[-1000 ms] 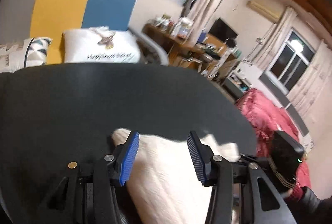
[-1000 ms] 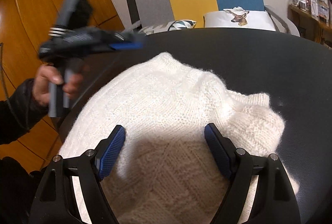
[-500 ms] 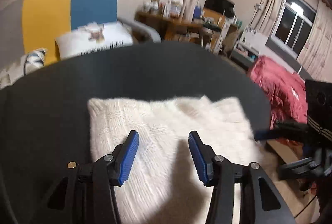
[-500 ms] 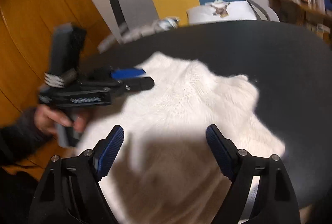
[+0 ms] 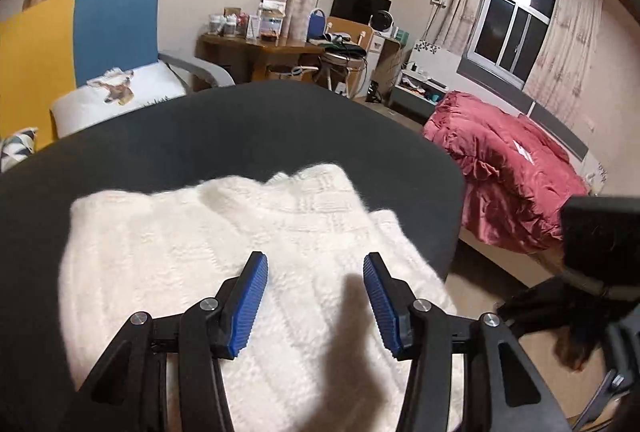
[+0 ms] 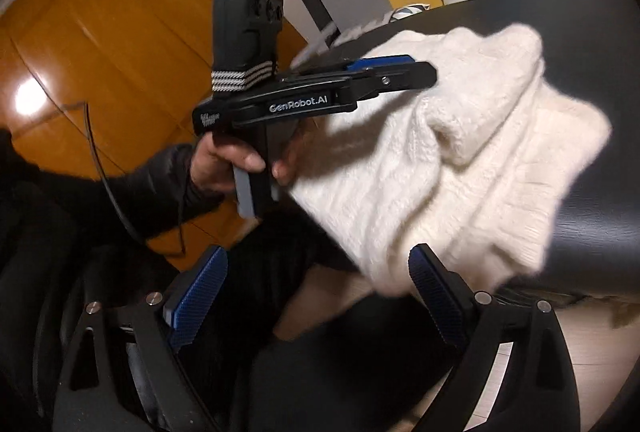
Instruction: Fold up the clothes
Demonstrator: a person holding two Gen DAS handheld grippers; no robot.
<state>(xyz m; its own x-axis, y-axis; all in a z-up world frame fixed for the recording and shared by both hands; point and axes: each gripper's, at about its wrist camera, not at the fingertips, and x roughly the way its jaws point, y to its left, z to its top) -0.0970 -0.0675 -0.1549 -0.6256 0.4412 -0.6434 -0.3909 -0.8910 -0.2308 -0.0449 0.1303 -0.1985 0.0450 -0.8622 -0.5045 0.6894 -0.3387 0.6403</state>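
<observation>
The white cable-knit sweater (image 5: 248, 272) is lying bunched at the dark round table's (image 5: 200, 136) near edge — overhanging it — as both spread grippers, left (image 5: 316, 296) and right (image 6: 316, 296), are pulling back, holding nothing.

Left gripper (image 5: 315, 296) and right gripper (image 6: 316, 296) hover, jaws spread wide.

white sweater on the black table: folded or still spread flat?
Partly folded, untidy. The white sweater lies bunched on the black table, one layer lapped over another, its near edge hanging off the table.
</observation>
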